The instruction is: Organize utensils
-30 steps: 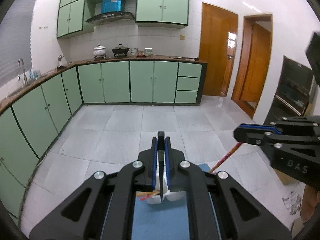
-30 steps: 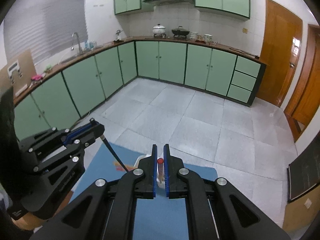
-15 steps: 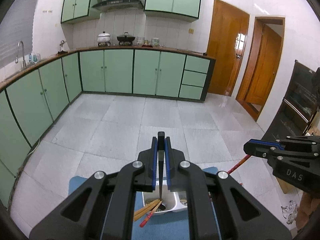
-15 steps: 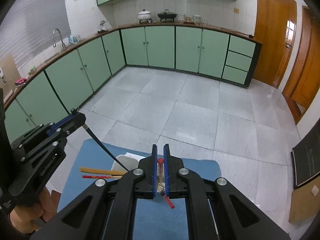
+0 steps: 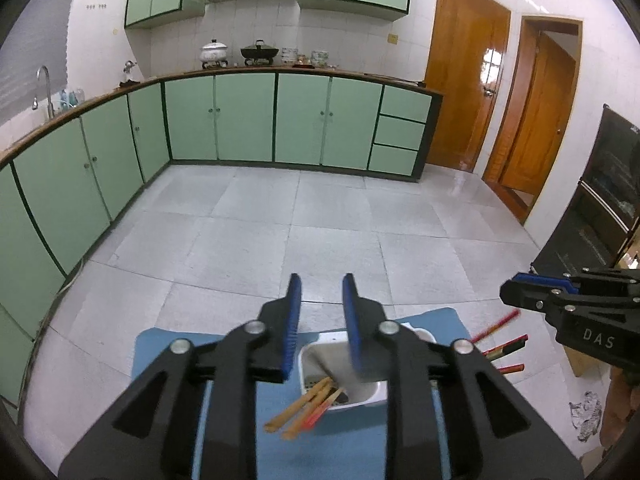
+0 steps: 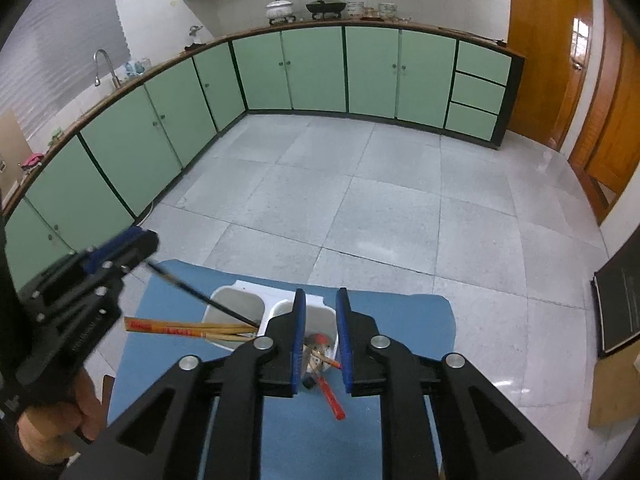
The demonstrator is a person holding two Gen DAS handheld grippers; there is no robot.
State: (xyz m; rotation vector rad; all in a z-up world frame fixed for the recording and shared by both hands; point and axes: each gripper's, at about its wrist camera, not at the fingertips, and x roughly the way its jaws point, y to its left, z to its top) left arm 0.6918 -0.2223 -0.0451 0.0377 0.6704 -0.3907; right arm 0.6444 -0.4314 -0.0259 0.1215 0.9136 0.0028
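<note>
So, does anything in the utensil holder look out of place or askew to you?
Yes. The wooden chopsticks lean almost flat over the rim of the white holder, and a red chopstick juts from its other compartment at a low slant. None stands upright.

Both grippers are matte black plastic with angular, cut-out arms and round silver screws at the joints. The left gripper [image 5: 320, 328] has blue ribbed pads [image 5: 292, 320] lining its fingers — so does the right gripper [image 6: 322, 336]. White "DAS" lettering marks one housing. A bare-skinned hand [image 6: 56, 420] grips a handle
</note>
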